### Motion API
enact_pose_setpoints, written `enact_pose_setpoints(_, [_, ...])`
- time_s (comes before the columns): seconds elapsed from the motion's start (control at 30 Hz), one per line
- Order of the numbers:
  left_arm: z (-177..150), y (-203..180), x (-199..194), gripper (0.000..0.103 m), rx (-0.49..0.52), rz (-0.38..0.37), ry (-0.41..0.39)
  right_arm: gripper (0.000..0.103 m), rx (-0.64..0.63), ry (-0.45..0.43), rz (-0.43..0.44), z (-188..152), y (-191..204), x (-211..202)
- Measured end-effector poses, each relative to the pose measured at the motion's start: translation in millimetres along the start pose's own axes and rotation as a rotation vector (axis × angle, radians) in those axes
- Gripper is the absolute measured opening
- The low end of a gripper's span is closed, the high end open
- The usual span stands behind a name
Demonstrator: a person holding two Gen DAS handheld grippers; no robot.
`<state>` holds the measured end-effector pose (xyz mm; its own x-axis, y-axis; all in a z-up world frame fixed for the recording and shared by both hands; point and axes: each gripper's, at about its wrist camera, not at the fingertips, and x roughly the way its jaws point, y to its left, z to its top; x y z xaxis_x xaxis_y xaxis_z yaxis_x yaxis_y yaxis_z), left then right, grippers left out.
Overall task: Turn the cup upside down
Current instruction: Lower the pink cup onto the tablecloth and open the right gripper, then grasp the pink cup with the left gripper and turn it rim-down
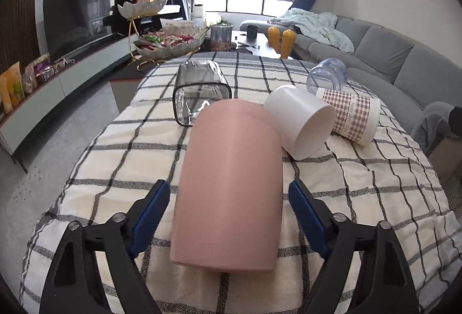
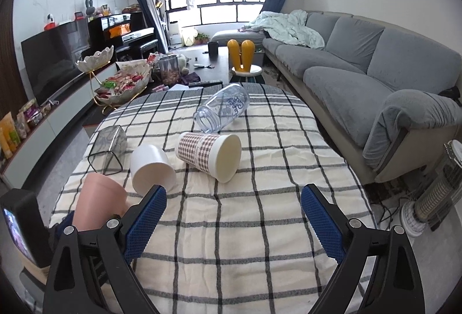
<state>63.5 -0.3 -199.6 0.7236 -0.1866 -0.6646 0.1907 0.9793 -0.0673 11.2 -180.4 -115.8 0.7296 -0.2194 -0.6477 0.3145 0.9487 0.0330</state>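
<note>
A pink cup (image 1: 231, 181) stands upside down on the checked tablecloth (image 1: 115, 158), between the two fingers of my left gripper (image 1: 229, 213). The jaws are open, with a gap on each side of the cup. The pink cup also shows in the right wrist view (image 2: 99, 202) at the lower left. My right gripper (image 2: 234, 215) is open and empty above the tablecloth (image 2: 260, 227). A white cup (image 2: 151, 168), a checked paper cup (image 2: 209, 155), a clear bottle (image 2: 222, 110) and a dark glass container (image 2: 108, 152) lie on their sides.
A grey sofa (image 2: 361, 59) runs along the right. A TV (image 2: 53, 62), a snack bowl stand (image 2: 121, 85) and a piano (image 2: 124, 31) are on the left. A heater (image 2: 433, 192) stands on the floor at the right. A yellow-eared stool (image 2: 245, 62) is beyond the table.
</note>
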Motion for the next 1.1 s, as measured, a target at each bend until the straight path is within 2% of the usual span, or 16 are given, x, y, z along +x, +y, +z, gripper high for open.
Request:
enact_pose_setpoints(0.03, [-0.1, 0.3, 1.0, 0.073, -0.002, -0.002, 0.006, 0.094, 0.004, 0.006, 0.000, -0.4, -0.8, 1.4])
enact_pose_setpoints(0.1, [-0.3, 0.2, 3.1, 0.070, -0.002, -0.006, 0.020, 0.094, 0.009, 0.015, -0.002, -1.0, -1.5, 3.2])
enact_pose_setpoints(0.5, [6.5, -2.2, -8.8, 0.069, 0.003, -0.009, 0.003, 0.094, 0.007, 0.006, 0.006, -0.1, -0.8, -3.4])
enact_pose_setpoints(0.67, [17.5, -5.2, -20.7, 0.069, 0.040, -0.018, 0.044, 0.094, 0.034, 0.031, -0.004, 9.2, -2.9, -12.1])
enact_pose_setpoints(0.77, [28.2, -5.9, -27.0, 0.069, 0.067, -0.007, 0.102, 0.094, 0.057, 0.049, -0.001, 18.1, -4.7, -17.9])
enact_pose_setpoints(0.9, [49.0, -6.1, -28.4, 0.069, 0.059, -0.001, 0.232, 0.094, 0.094, 0.084, 0.003, 28.2, -7.9, -22.1])
enact_pose_setpoints(1.1, [72.9, -19.0, -15.9, 0.069, 0.119, -0.032, 0.544, 0.094, 0.189, 0.211, 0.038, 41.2, -17.1, -10.7])
